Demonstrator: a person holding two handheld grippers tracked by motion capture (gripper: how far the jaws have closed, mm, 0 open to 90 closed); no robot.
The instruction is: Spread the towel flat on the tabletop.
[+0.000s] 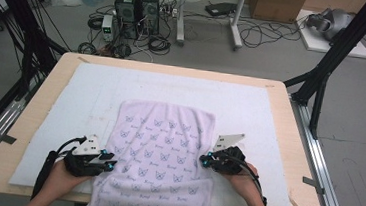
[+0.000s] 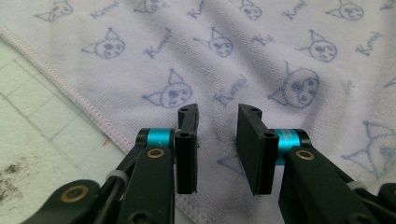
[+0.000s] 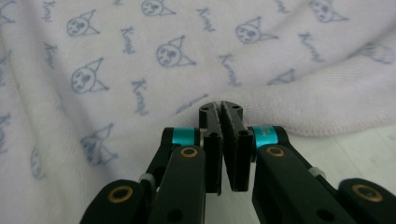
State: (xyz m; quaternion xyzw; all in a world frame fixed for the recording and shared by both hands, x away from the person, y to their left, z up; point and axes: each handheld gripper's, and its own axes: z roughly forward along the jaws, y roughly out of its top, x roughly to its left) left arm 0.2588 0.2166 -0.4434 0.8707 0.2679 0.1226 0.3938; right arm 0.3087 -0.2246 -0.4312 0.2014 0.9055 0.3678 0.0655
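Note:
A pale lilac towel (image 1: 162,146) printed with small blue cat faces lies on the white mat (image 1: 251,104), its near end hanging over the table's front edge. At the towel's left edge my left gripper (image 1: 110,164) is open. In the left gripper view its jaws (image 2: 218,116) stand apart just above the towel (image 2: 233,46), close to the stitched hem. My right gripper (image 1: 205,160) is at the towel's right edge. In the right gripper view its tips (image 3: 221,108) are pressed together on a raised fold of the towel (image 3: 140,56) by the hem.
The mat covers most of a light wooden table (image 1: 288,142). Bare mat shows beside the towel in the left gripper view (image 2: 37,121) and the right gripper view (image 3: 355,149). Black frame posts (image 1: 324,70), computers and cables stand on the floor beyond the table.

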